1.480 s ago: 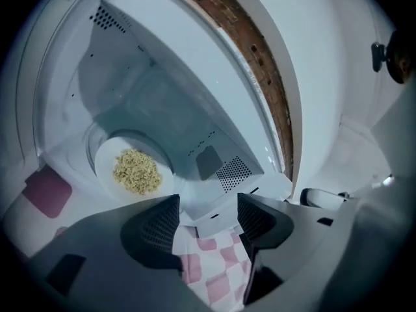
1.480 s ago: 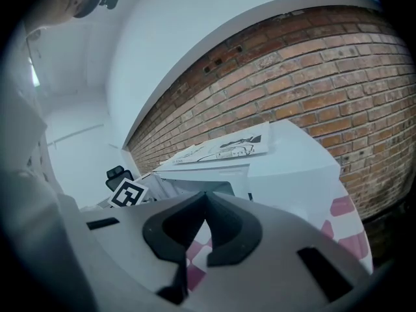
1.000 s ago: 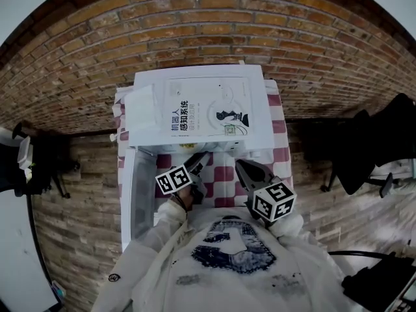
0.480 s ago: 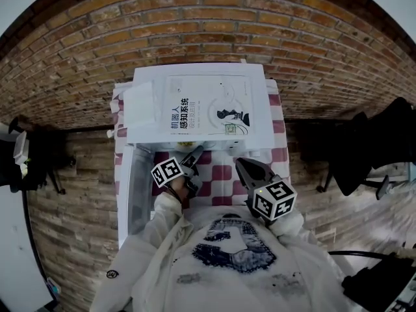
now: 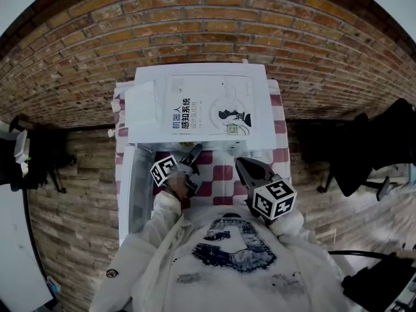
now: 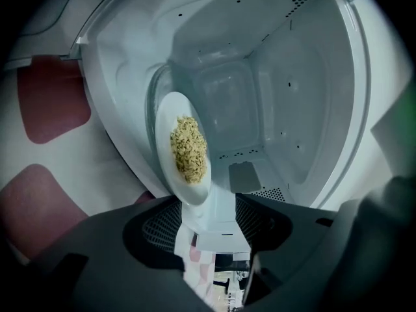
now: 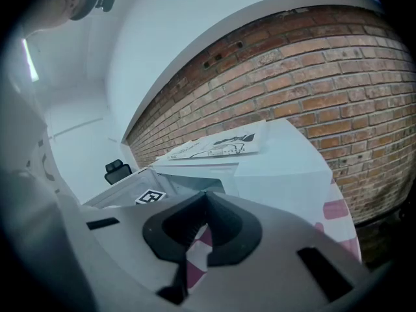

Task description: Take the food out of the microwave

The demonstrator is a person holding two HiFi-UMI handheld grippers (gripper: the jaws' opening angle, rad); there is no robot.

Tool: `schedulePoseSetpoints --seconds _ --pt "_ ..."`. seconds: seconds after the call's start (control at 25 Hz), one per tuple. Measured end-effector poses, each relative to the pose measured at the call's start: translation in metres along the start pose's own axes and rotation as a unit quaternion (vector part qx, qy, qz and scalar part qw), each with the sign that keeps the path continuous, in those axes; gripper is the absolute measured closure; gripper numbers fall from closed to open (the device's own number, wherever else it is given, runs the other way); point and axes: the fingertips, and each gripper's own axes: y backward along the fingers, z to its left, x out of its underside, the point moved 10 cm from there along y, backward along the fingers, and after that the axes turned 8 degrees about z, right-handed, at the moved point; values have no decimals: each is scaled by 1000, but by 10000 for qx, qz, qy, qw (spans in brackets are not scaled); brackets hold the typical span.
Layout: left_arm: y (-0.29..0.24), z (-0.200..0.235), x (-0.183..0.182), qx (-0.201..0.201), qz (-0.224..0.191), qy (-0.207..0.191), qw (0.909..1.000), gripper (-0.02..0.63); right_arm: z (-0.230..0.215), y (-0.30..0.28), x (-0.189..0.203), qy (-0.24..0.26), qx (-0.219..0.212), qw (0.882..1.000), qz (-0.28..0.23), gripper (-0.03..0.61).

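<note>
Found a white box-shaped microwave [image 5: 259, 119] at the back edge of the worktop [image 5: 224, 174], up against a red brick wall [image 5: 214, 18]. Saw a red and white checked cloth over the worktop. Had the microwave door [image 5: 133, 187] swung wide open by the left edge. Carried a flat white book [image 5: 208, 106] on top.

Pointed the left gripper [image 5: 193, 153] [image 6: 208, 216] into the open microwave. Had just been closing its jaws a little, yet with them wide apart and gripping nothing.

Showed a round white plate [image 6: 162, 142] inside the microwave, with a heap of yellow crumbly food [image 6: 188, 149] in its middle. Lay with its near rim right at the mouth of the left jaws; could not tell about touching.

Held the right gripper [image 5: 242, 164] [image 7: 207, 197] over the front edge of the worktop, jaws closed tip to tip, with nothing between them.
</note>
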Motion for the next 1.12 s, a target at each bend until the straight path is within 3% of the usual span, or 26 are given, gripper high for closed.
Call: schedulePoseSetpoints --seconds 0.36,0.88,1.12 --pt "1 9 -3 41 -61 635 9980 407 -2 0 2 -36 -1 10000 -18 565" --pt "3 21 1 -71 -248 1083 9938 541 -4 2 4 -114 -15 9999 8 565" --pt "6 23 5 40 -445 1262 9910 554 -3 3 4 -117 -17 9999 14 565"
